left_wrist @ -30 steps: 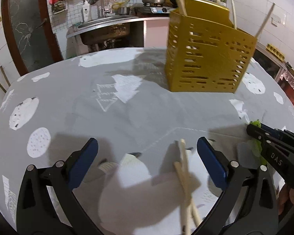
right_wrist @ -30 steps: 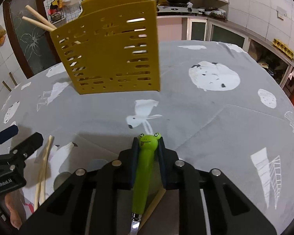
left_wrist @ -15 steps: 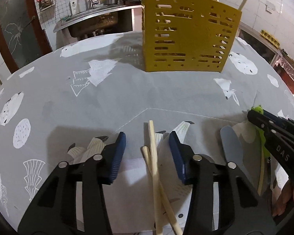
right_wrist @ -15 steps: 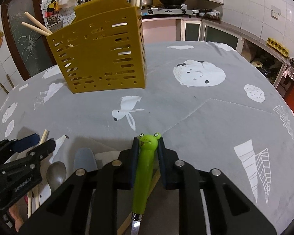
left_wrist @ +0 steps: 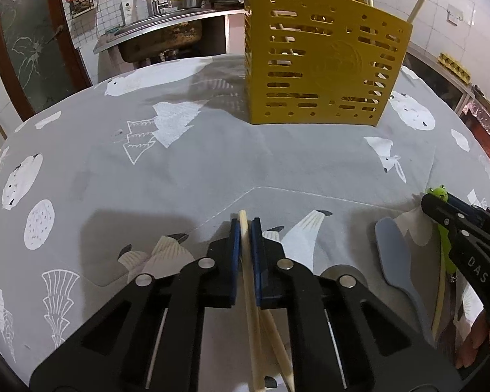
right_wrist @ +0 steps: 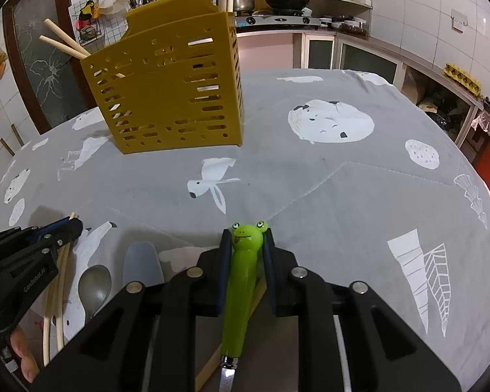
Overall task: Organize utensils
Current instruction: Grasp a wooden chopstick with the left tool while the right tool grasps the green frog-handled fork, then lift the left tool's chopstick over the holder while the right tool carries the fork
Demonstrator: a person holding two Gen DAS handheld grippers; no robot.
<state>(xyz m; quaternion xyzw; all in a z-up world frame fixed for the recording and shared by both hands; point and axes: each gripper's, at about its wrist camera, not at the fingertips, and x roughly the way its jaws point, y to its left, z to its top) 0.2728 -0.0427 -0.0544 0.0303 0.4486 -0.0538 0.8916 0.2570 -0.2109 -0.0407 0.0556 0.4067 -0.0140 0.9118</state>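
- Chopstick [left_wrist: 244, 228] clamped between left gripper [left_wrist: 244, 233] jaws, tip poking out ahead.
- Right gripper [right_wrist: 247, 245] clenched on frog-handled knife [right_wrist: 241, 281].
- Yellow caddy [left_wrist: 320, 65] well ahead of both.

A yellow slotted holder [left_wrist: 323, 65] stands on a grey cloth [left_wrist: 179, 170] printed with white animals.

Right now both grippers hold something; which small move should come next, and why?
Probably lift the left gripper straight up: its jaws have shut on one chopstick, whose tail still crosses another on the tablecloth. The yellow holder stands ahead, already holding chopsticks.
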